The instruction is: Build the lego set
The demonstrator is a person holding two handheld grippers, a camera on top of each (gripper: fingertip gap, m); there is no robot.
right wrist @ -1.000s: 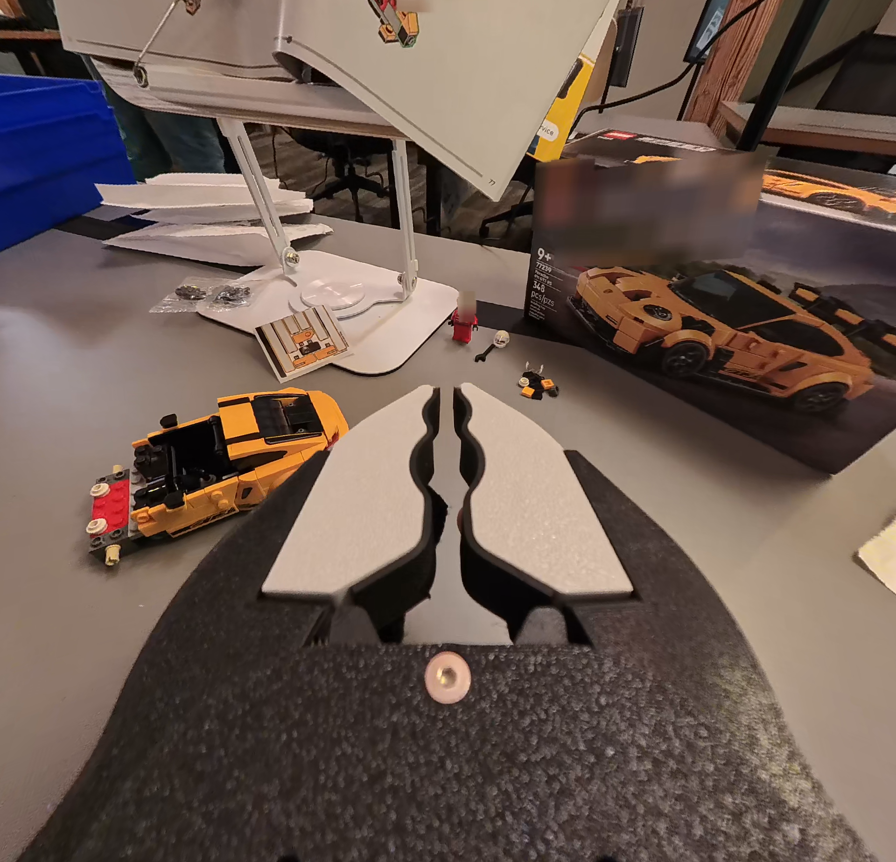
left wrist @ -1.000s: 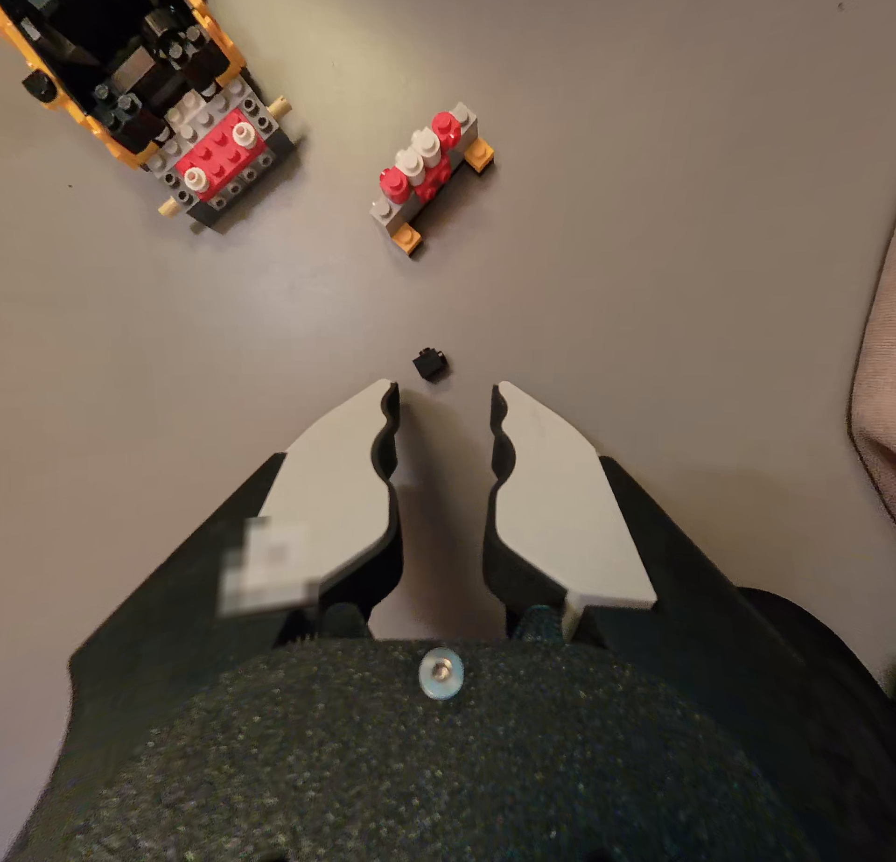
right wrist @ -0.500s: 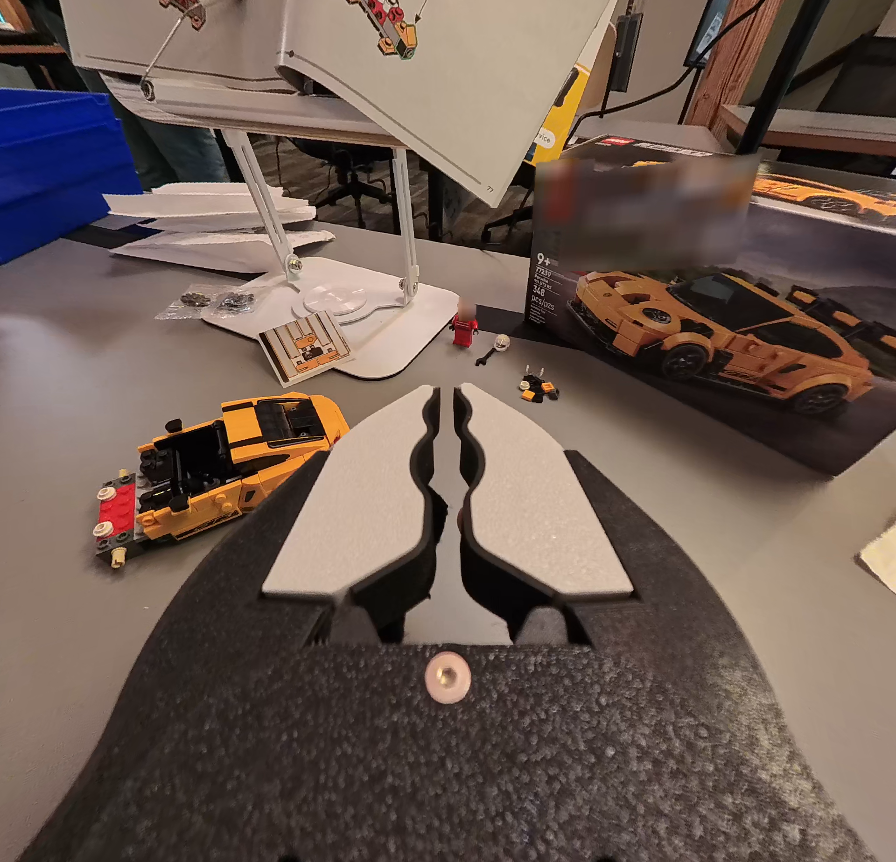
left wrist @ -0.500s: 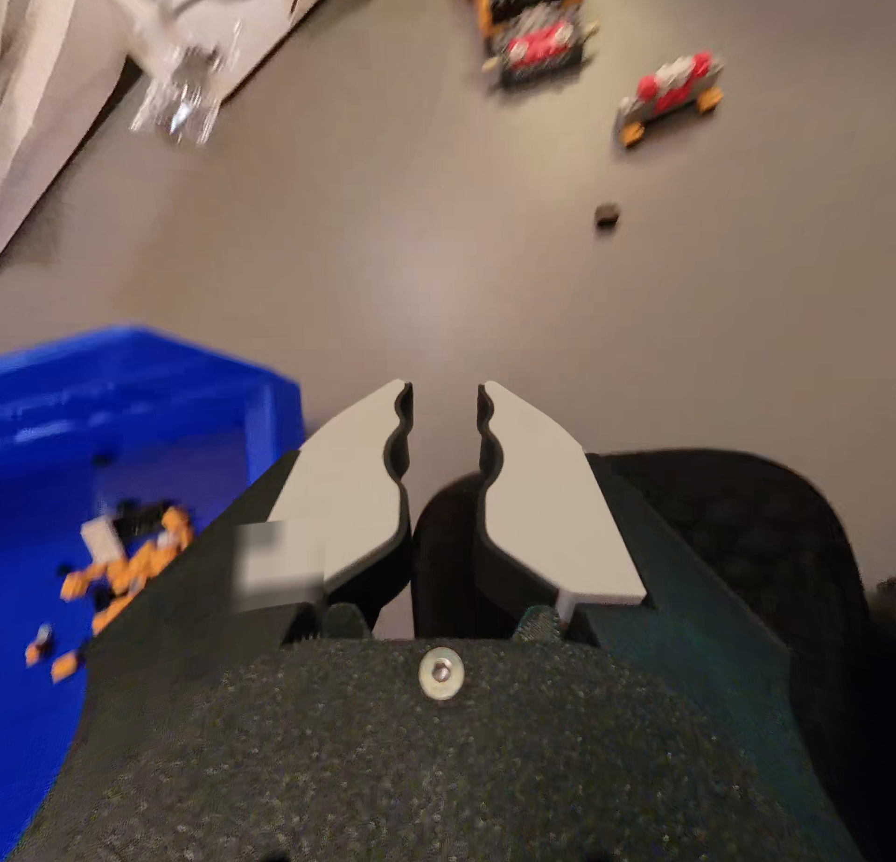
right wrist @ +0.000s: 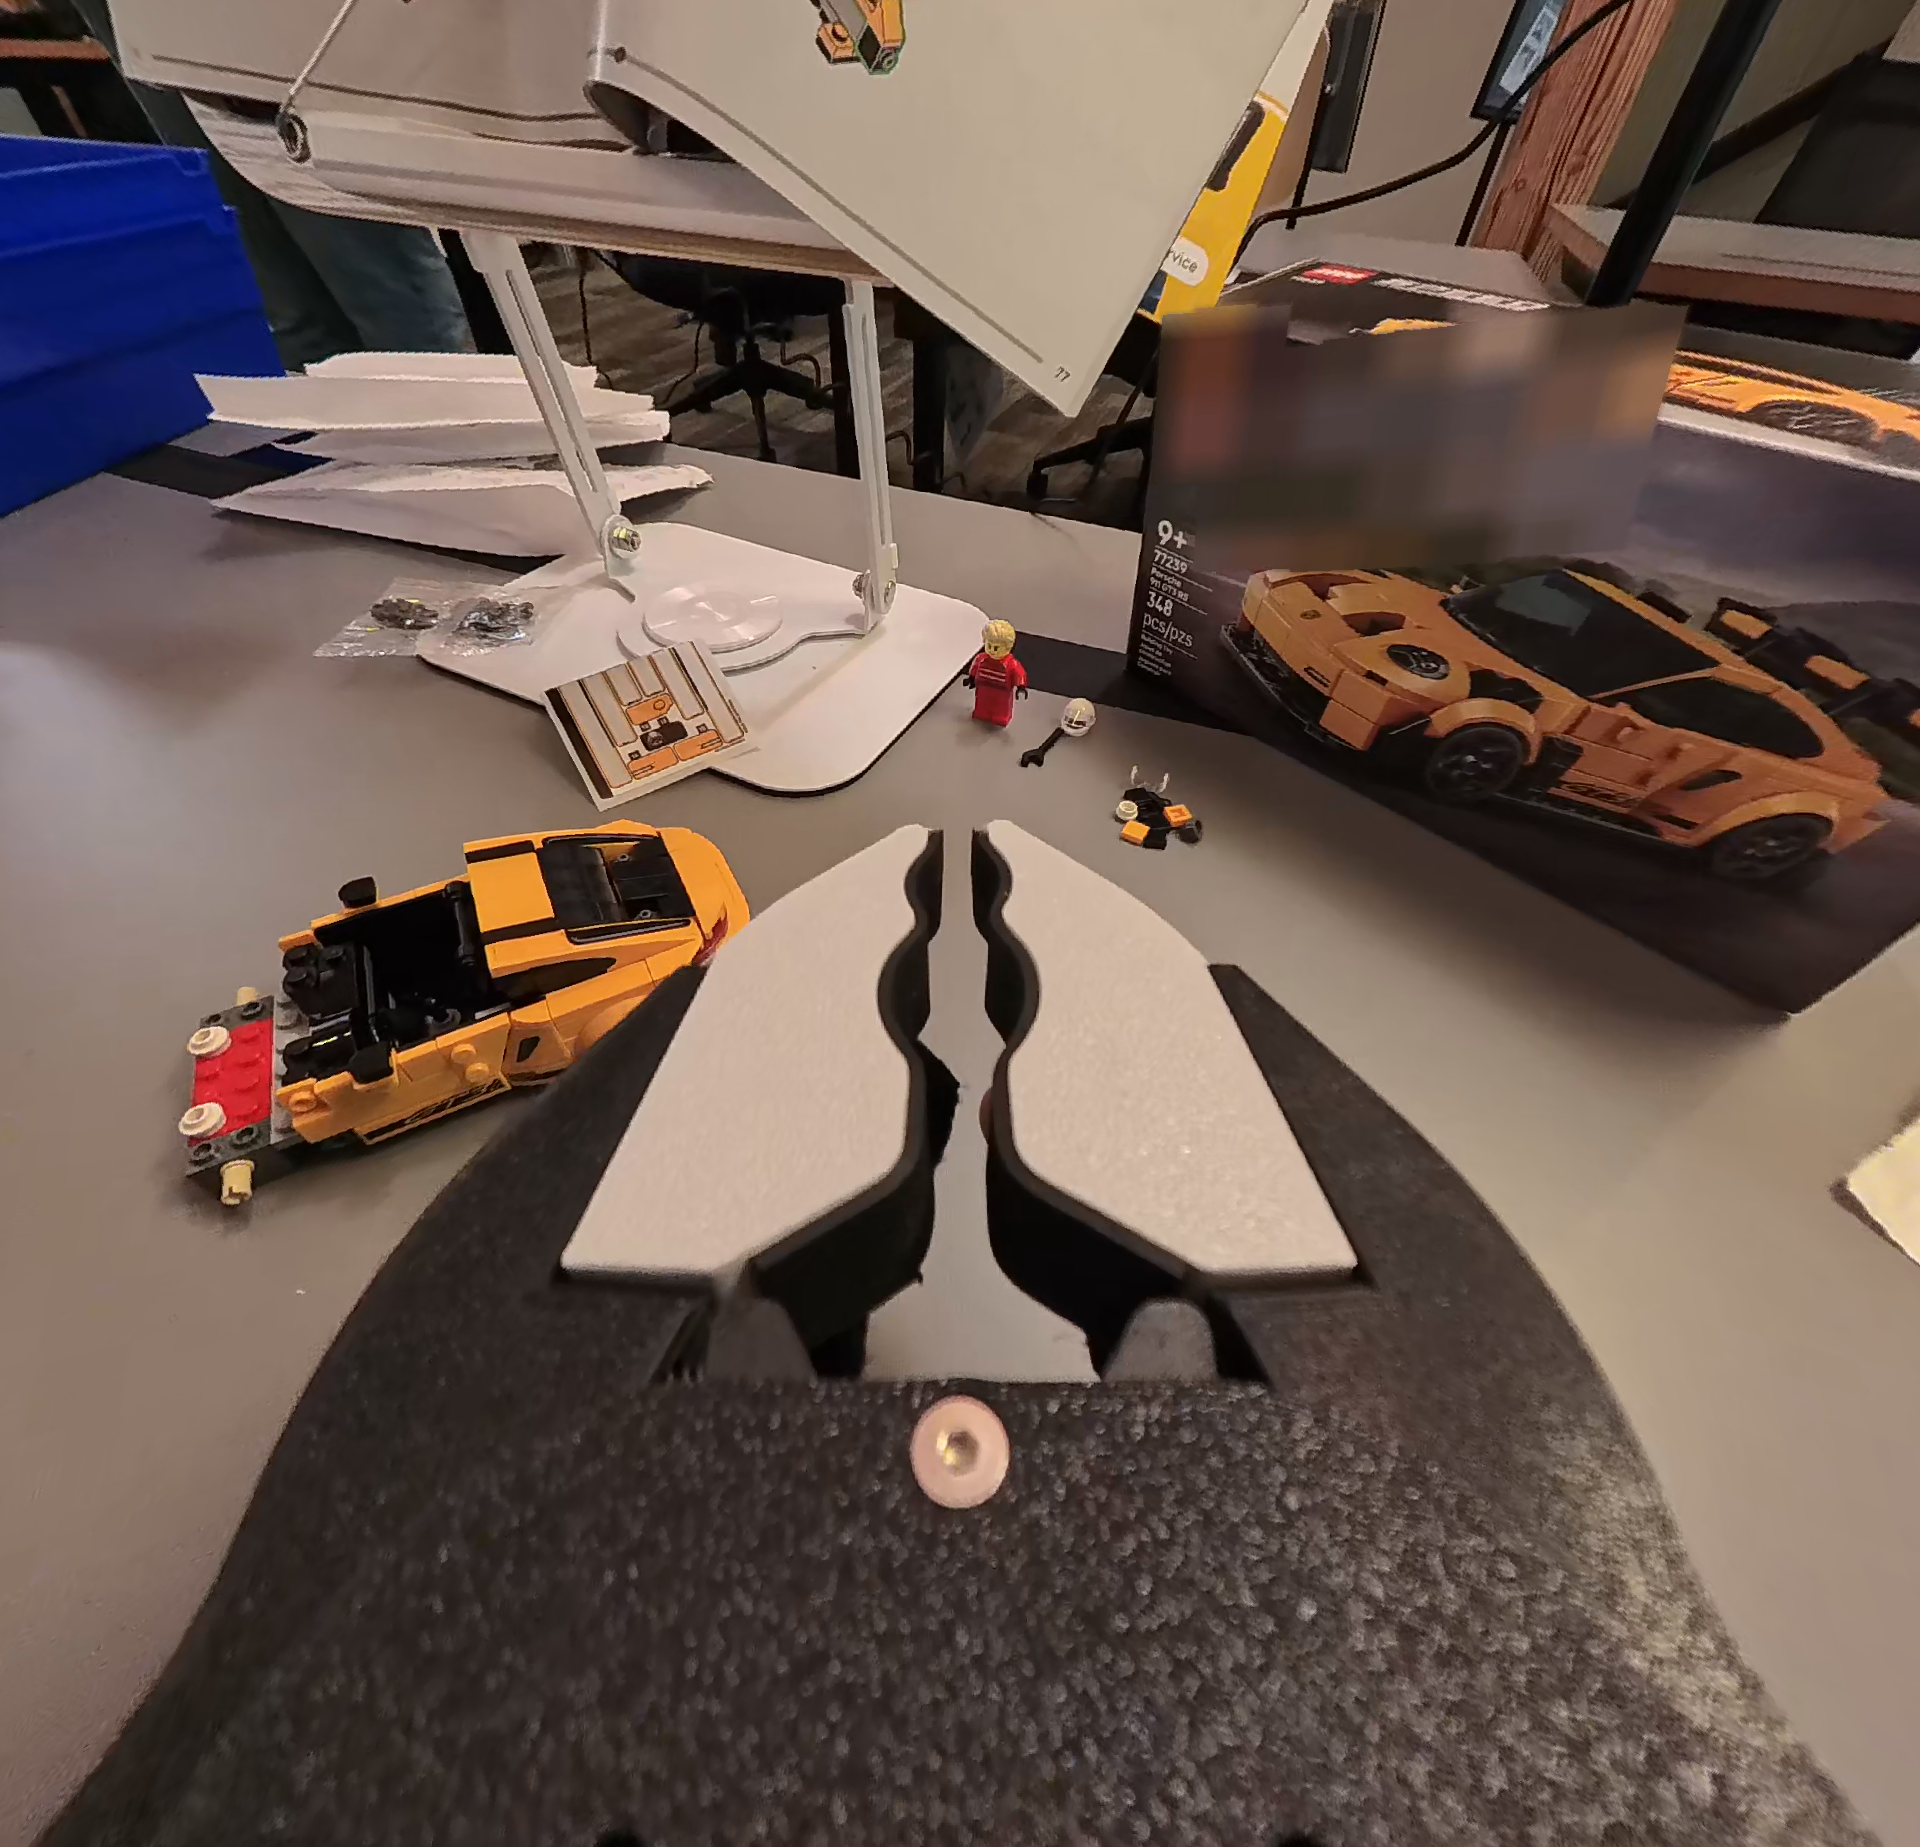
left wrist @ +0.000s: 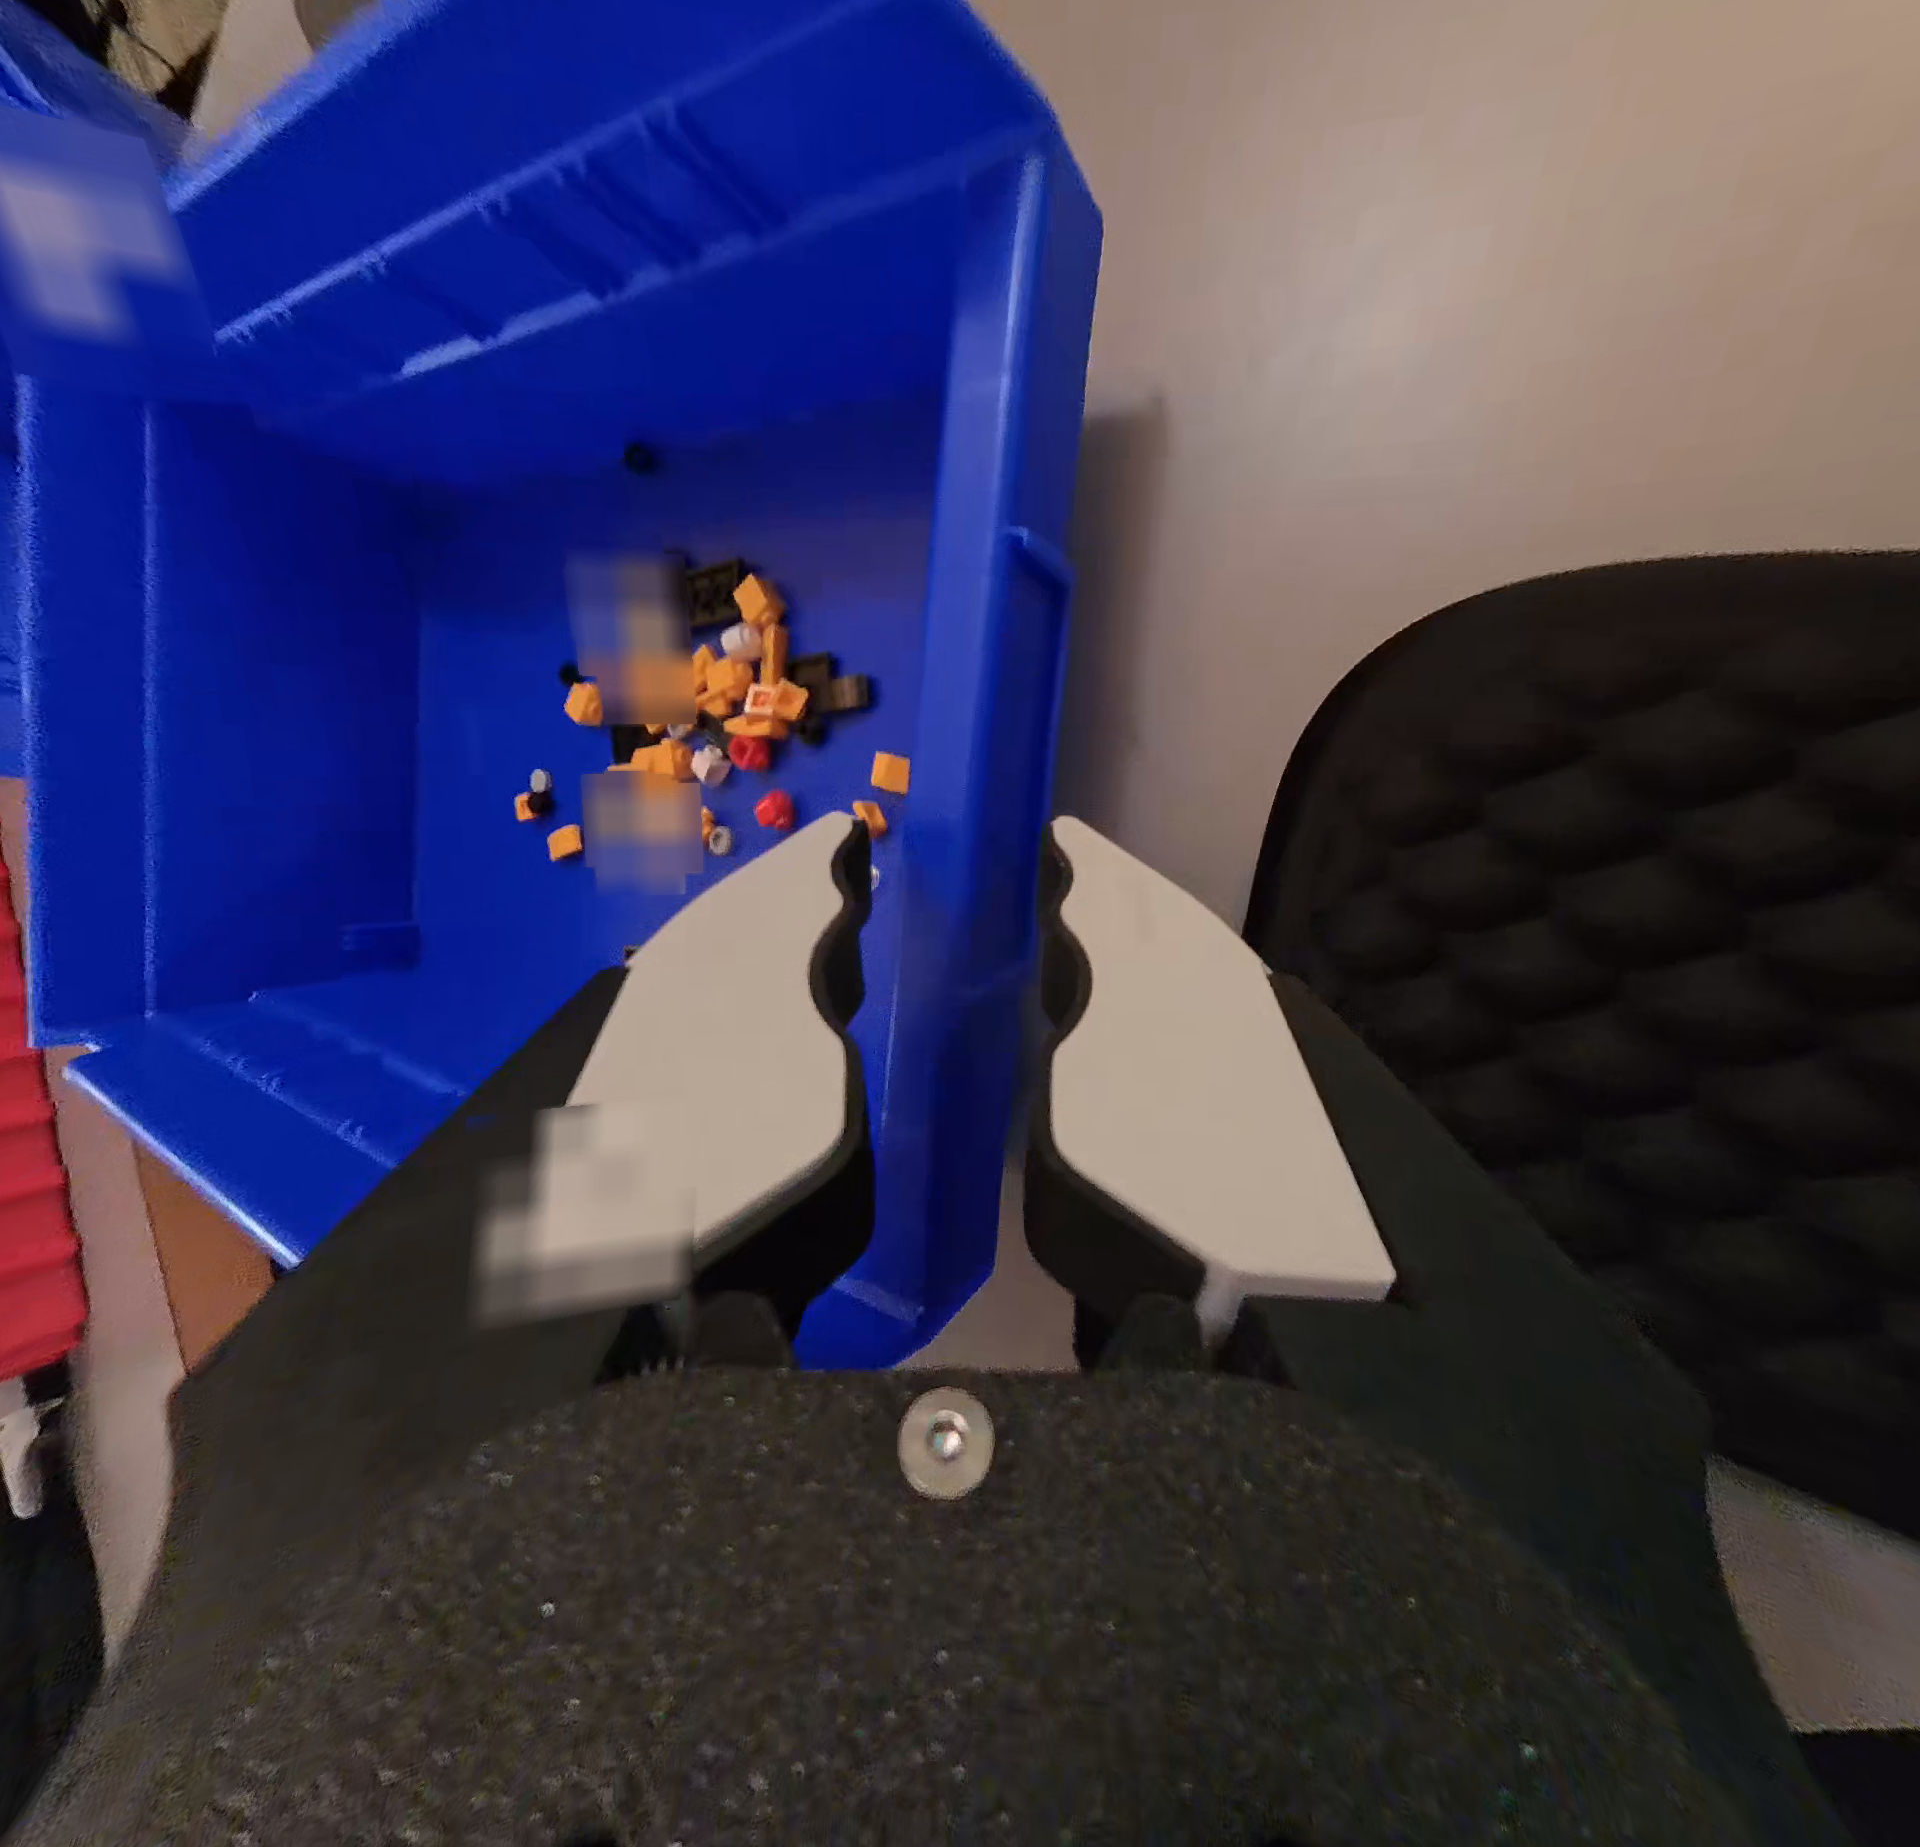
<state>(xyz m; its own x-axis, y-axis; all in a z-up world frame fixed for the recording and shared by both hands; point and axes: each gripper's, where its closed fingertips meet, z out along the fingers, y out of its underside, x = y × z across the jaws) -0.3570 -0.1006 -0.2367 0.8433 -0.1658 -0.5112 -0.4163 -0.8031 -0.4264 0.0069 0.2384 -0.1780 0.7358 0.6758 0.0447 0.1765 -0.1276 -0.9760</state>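
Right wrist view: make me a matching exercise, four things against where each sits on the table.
Things:
1. half-built orange car
2. red minifigure
3. set box
4. sticker sheet

Places:
A. far right side of the table
B. standing upright beside the white stand's base, on its right
C. left of the right gripper's jaws
D. leaning on the front edge of the white stand's base

Pairs: 1-C, 2-B, 3-A, 4-D
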